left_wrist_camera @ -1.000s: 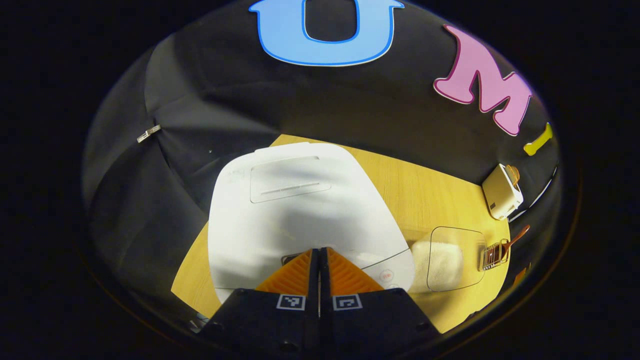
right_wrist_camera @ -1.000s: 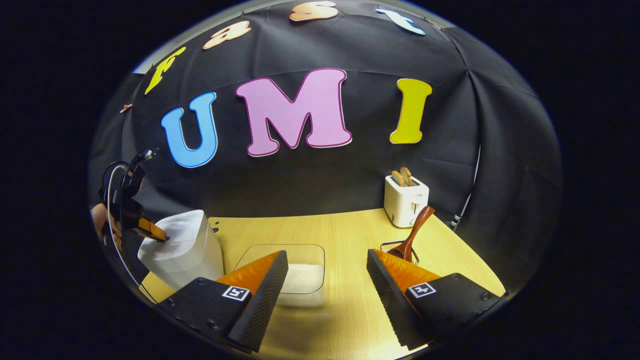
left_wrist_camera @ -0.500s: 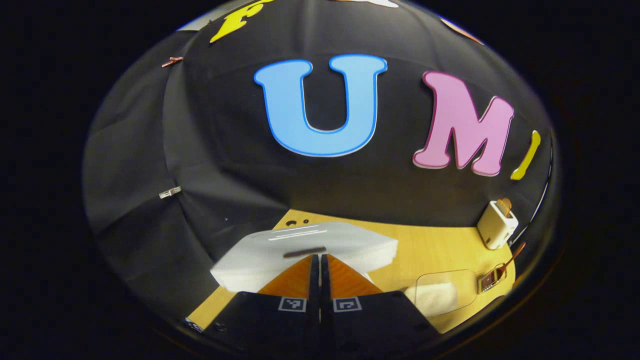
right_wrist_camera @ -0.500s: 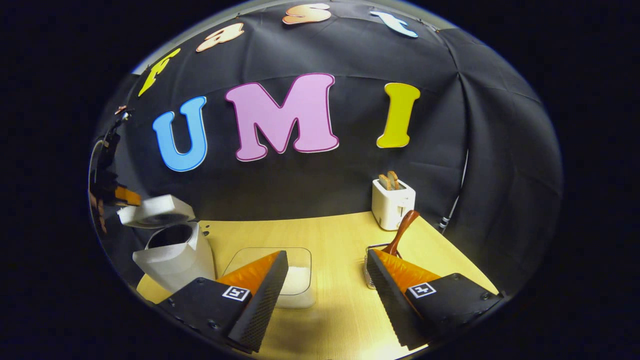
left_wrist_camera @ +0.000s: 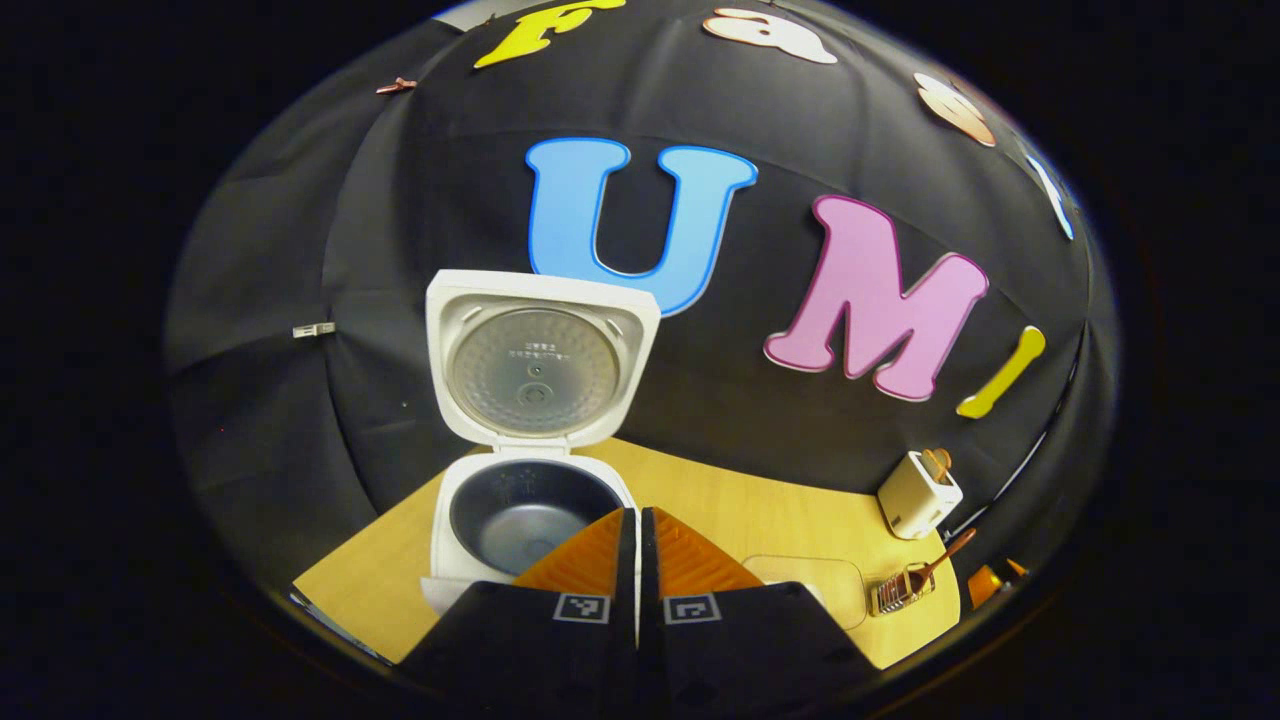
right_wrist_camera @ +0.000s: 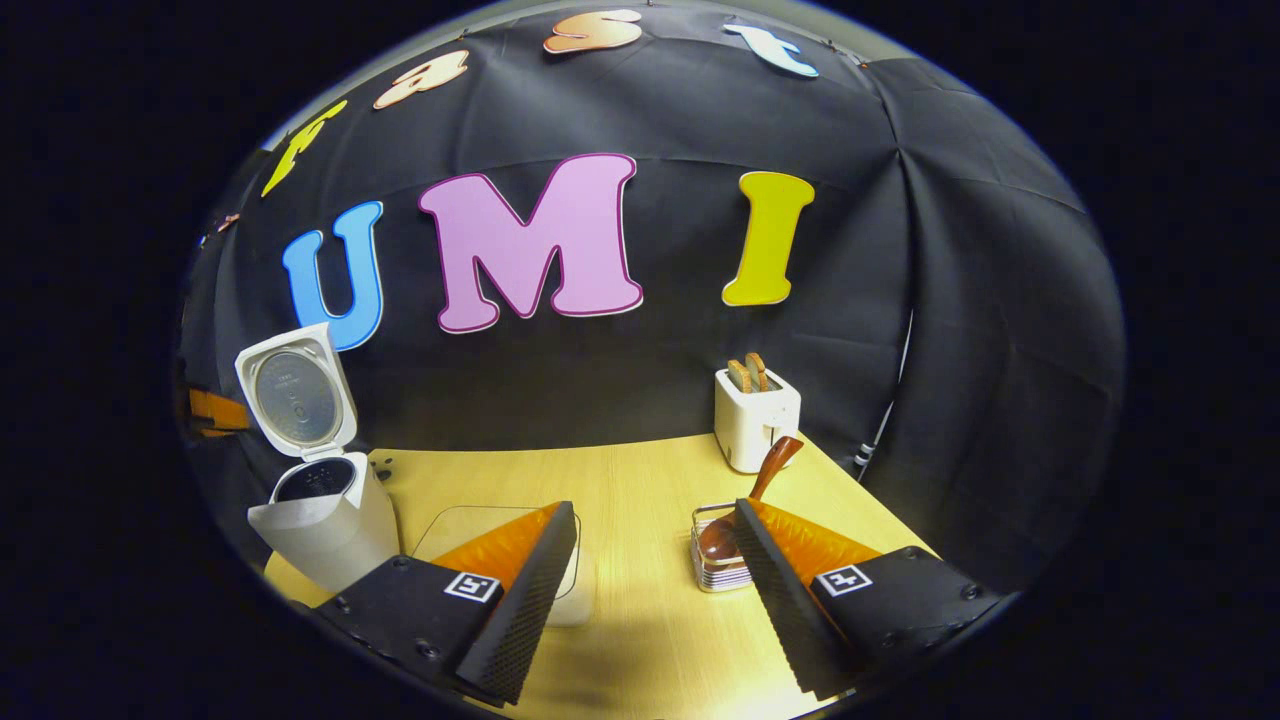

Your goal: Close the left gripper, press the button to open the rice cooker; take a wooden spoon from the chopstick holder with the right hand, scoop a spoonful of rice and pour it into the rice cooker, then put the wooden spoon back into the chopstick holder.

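Standing open, rice cooker (left_wrist_camera: 530, 500) lid upright, left gripper (left_wrist_camera: 638, 520) closed, right gripper (right_wrist_camera: 655, 520) spread beside wooden spoon (right_wrist_camera: 765, 485)

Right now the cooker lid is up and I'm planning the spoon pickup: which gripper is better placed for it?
Right. The right gripper is open, with the wooden spoon in the chopstick holder just beyond its fingers. The left gripper is shut, at the rice cooker.

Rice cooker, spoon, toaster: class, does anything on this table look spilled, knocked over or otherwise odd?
Nothing stands out. The rice cooker stands upright with its lid raised, the wooden spoon leans in its holder, and the toaster is upright. No rice lies on the table.
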